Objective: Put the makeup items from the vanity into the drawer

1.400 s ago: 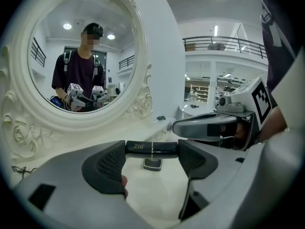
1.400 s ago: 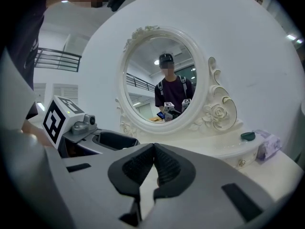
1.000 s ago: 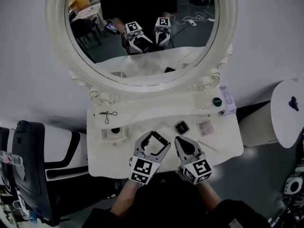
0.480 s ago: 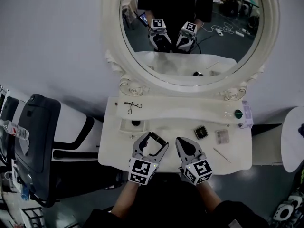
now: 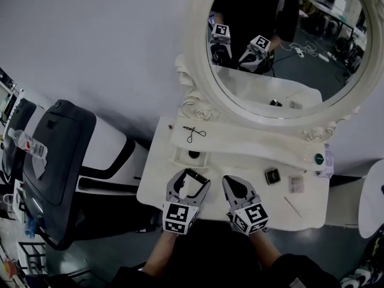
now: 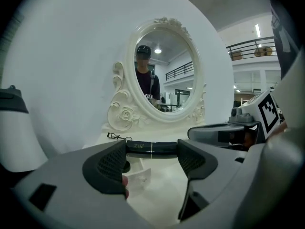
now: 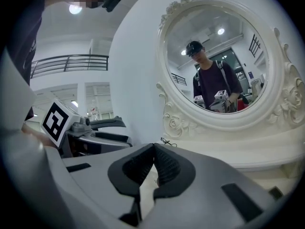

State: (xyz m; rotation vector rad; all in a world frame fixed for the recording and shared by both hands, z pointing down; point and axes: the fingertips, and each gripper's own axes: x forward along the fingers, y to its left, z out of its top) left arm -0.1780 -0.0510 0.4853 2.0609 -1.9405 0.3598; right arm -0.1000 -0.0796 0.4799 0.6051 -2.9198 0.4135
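Observation:
The white vanity (image 5: 180,188) carries a black square compact (image 5: 272,176), a small pale packet (image 5: 296,183), a thin stick (image 5: 293,206) and a green-capped item (image 5: 319,158) on its right half. A black wire tool (image 5: 193,132) lies on the raised shelf. Below that shelf is a small open drawer (image 5: 182,156) with a dark round thing inside. My left gripper (image 5: 195,177) (image 6: 151,152) hovers over the front edge near the drawer, jaws wide, with a black tube (image 6: 151,147) spanning its fingertips. My right gripper (image 5: 232,182) (image 7: 154,163) is beside it, shut and empty.
An oval mirror (image 5: 282,47) stands behind the shelf and reflects the person and both grippers. A black and white chair (image 5: 60,161) is close to the vanity's left side, with a water bottle (image 5: 27,141) beyond it. A round white table (image 5: 375,203) is at the right edge.
The head view has swung left, so the vanity and mirror now sit further right. Both grippers keep their pose and now hang nearer the vanity's left end, by the drawer.

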